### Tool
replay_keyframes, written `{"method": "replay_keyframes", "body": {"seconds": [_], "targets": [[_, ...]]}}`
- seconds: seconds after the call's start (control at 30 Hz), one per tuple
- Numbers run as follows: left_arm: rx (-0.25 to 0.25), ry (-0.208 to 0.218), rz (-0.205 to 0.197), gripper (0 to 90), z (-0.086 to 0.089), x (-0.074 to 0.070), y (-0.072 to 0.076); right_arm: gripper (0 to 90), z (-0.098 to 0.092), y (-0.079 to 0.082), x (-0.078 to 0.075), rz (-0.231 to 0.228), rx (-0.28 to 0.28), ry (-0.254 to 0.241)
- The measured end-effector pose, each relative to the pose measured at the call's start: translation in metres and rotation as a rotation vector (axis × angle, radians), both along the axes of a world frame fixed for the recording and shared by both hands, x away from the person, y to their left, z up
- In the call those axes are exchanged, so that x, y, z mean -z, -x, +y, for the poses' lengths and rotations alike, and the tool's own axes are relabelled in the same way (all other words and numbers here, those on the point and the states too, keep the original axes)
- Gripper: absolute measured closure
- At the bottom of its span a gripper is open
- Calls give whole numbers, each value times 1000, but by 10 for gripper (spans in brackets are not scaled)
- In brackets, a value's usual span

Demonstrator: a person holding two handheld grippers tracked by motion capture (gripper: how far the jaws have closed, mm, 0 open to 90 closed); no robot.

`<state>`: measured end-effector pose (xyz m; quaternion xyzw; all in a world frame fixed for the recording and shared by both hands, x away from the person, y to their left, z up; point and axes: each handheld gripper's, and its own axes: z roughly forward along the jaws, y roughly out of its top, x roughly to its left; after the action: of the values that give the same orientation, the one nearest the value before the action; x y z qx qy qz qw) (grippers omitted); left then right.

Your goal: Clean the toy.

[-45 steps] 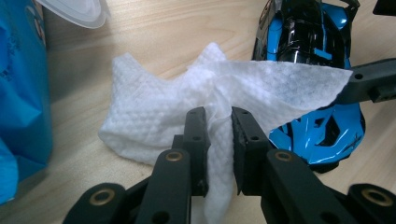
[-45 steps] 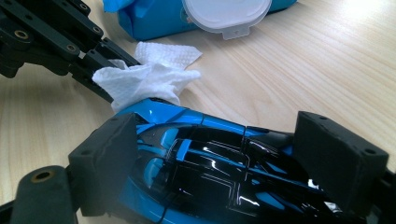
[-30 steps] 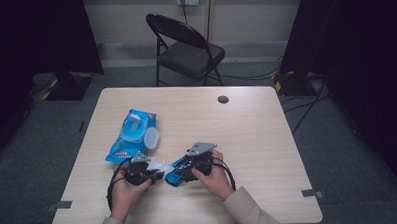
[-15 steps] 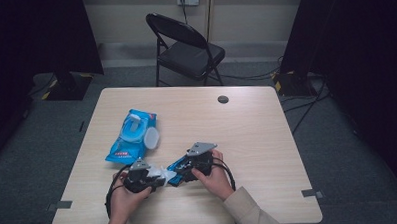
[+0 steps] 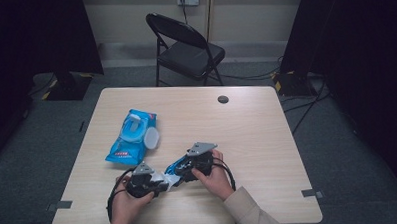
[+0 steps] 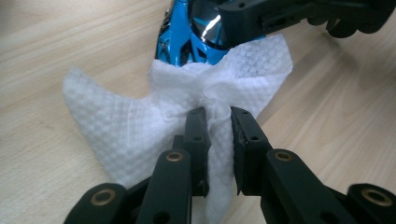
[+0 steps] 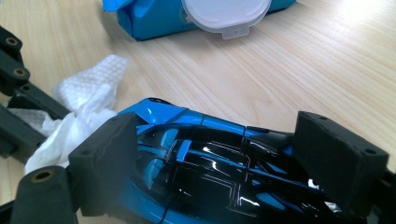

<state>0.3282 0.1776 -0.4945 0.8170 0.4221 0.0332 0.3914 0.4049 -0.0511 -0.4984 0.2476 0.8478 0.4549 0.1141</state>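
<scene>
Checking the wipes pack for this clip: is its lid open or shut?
Open. The wipes pack has its white lid flipped out to the side, and the right gripper view shows the lid overhanging the pack's edge.

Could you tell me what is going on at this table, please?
A person is wiping a blue toy car with a white wet wipe. The right gripper clamps the car across its body, while the left gripper pinches the bunched wipe against the car's end. The wipes pack lies open nearby.

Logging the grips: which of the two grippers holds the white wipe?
The left gripper: its jaws pinch the white wipe; the right gripper clamps the blue toy car.
</scene>
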Motion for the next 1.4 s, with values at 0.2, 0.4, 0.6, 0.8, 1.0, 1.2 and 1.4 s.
{"method": "replay_keyframes", "body": {"seconds": [0.2,0.4,0.6,0.8,1.0,1.2,1.4], "targets": [[27,-5,-3,778,-9,0,4,138,0,0,0,-1,1,-1],[53,4,7,778,-20,0,6,138,0,0,0,0,1,1],[91,2,11,778,-31,-1,5,138,0,0,0,-2,4,-1],[139,29,7,773,-50,2,4,138,-1,0,0,-3,4,-2],[163,44,9,759,-62,3,3,138,-1,0,1,-3,-3,-11],[159,71,27,766,-48,-3,2,135,-1,2,2,-16,0,-22],[126,90,22,765,-26,-13,3,141,-1,4,1,-20,12,-11]]}}
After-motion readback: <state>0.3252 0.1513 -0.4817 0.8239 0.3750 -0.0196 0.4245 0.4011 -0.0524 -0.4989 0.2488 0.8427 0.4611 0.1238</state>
